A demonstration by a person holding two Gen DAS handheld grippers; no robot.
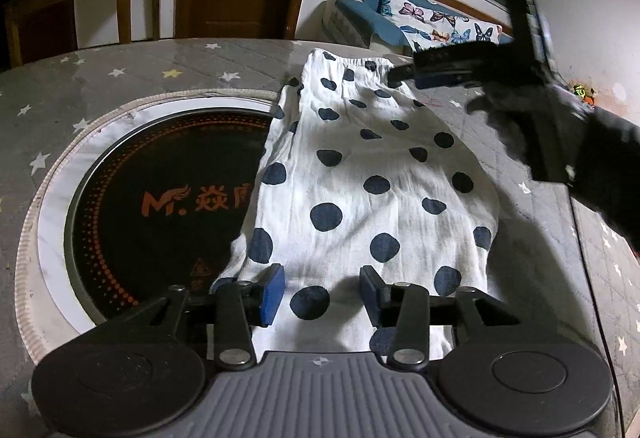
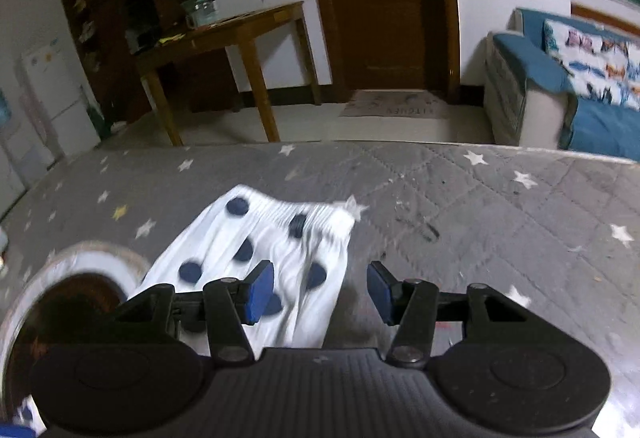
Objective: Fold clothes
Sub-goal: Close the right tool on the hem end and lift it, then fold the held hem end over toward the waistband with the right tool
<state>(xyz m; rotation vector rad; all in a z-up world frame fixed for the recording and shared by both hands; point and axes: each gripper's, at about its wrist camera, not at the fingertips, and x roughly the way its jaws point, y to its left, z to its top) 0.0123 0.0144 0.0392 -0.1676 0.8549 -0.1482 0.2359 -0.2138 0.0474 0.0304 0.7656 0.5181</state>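
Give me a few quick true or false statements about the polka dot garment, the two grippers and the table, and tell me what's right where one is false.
1. The polka dot garment partly covers the round black cooktop. True.
2. The left gripper is clamped shut on the cloth. False: its jaws stand open.
3. The right gripper is open. True.
4. The garment has red stripes. False: it is white with dark blue dots.
5. The table cover is grey with stars. True.
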